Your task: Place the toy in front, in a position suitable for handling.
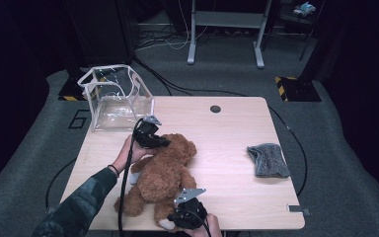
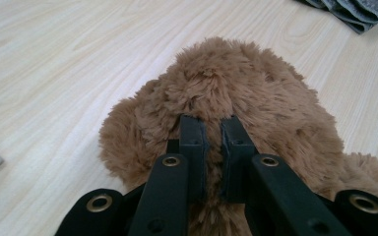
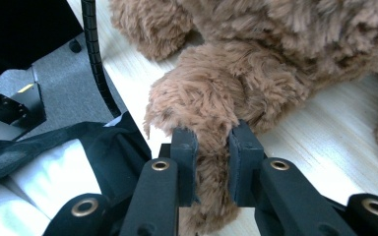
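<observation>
- The clear bag (image 1: 116, 98) stands at the far left corner of the desk (image 1: 227, 133), just beyond the bear's head
- The left hand-held gripper (image 1: 162, 142) has its jaws pinched into the fur of the teddy bear's (image 1: 165, 170) head
- The bear lies along a near-to-far axis, head far, legs near, left of the desk's middle
- The right hand-held gripper (image 1: 183, 205) is clamped on a leg at the near edge, so both ends are held for a lift toward the bag
- A grey cloth (image 1: 269, 159) lies well apart at right
</observation>
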The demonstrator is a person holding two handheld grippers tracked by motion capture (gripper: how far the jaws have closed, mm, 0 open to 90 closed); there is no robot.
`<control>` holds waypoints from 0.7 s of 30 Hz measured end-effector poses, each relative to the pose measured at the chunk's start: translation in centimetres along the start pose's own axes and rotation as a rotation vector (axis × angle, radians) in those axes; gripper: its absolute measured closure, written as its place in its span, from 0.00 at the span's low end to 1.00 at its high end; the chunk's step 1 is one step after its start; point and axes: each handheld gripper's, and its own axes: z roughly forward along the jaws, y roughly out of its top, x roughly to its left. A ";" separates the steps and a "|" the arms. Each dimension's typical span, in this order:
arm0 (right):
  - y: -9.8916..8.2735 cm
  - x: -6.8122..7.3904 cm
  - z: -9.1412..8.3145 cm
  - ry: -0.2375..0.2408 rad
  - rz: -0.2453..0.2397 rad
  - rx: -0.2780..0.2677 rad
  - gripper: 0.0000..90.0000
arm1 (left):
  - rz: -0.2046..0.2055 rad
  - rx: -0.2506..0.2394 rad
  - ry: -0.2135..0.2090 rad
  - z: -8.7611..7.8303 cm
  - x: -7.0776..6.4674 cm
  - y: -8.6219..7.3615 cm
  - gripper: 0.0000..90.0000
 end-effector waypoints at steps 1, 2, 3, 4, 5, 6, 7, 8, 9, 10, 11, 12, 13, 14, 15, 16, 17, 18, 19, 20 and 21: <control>0.0 0.0 -0.1 0.001 0.004 -0.005 0.86 | -0.004 -0.005 -0.002 -0.1 0.0 0.0 0.93; 0.0 0.0 -0.3 0.005 0.012 -0.011 0.86 | -0.006 -0.005 0.005 -0.2 0.0 0.0 0.93; 0.0 -0.1 -0.4 0.005 0.001 -0.017 0.86 | -0.008 -0.004 0.000 -0.4 0.1 0.0 0.93; 0.1 -0.1 -0.7 0.008 0.011 -0.023 0.86 | -0.014 -0.008 0.005 -0.4 0.1 0.0 0.94; 0.1 -0.3 -0.7 0.010 -0.001 -0.034 0.86 | -0.016 -0.008 0.004 -0.6 0.2 0.0 0.94; 0.1 -0.3 -0.9 0.007 0.000 -0.035 0.87 | -0.019 -0.011 0.003 -0.7 0.3 0.1 0.94; 0.1 -0.5 -1.1 0.010 0.006 -0.040 0.87 | -0.026 -0.012 0.011 -0.8 0.3 0.1 0.94; 0.1 -0.5 -1.3 0.014 0.025 -0.039 0.87 | -0.027 -0.009 0.010 -0.9 0.3 0.1 0.94; 0.1 -0.6 -1.4 0.013 0.015 -0.046 0.87 | -0.029 -0.010 0.010 -0.9 0.3 0.1 0.94; 0.1 -0.7 -1.5 0.015 0.025 -0.049 0.87 | -0.026 -0.003 0.011 -1.1 0.4 0.2 0.94; 0.1 -0.7 -1.6 0.019 0.025 -0.055 0.87 | -0.033 -0.001 0.011 -1.1 0.4 0.2 0.94; 0.1 -0.8 -1.8 0.020 0.025 -0.060 0.87 | -0.039 -0.007 0.012 -1.3 0.5 0.3 0.94; 0.1 -0.9 -2.0 0.022 0.029 -0.064 0.87 | -0.029 0.001 0.013 -1.4 0.5 0.4 0.94; 0.1 -0.9 -2.1 0.026 0.029 -0.073 0.87 | -0.034 -0.003 0.017 -1.5 0.5 0.5 0.95; 0.2 -0.9 -2.3 0.030 0.032 -0.079 0.87 | -0.039 -0.004 0.021 -1.7 0.4 0.6 0.95; 0.3 -0.9 -2.4 0.037 0.037 -0.083 0.87 | -0.041 -0.001 0.013 -1.8 0.5 0.7 0.95; 0.3 -0.9 -2.5 0.044 0.048 -0.090 0.87 | -0.037 0.000 0.014 -2.2 0.6 1.0 0.95; 0.5 -1.0 -2.7 0.041 0.044 -0.096 0.87 | -0.044 -0.005 0.020 -2.3 0.5 1.2 0.95; 0.6 -1.0 -2.9 0.042 0.044 -0.100 0.87 | -0.040 -0.008 0.020 -2.6 0.6 1.4 0.95; 0.7 -1.0 -3.1 0.046 0.050 -0.106 0.88 | -0.035 -0.010 0.022 -2.9 0.6 1.7 0.95; 0.9 -1.2 -3.4 0.045 0.045 -0.120 0.88 | -0.041 -0.015 0.029 -3.2 0.6 2.0 0.95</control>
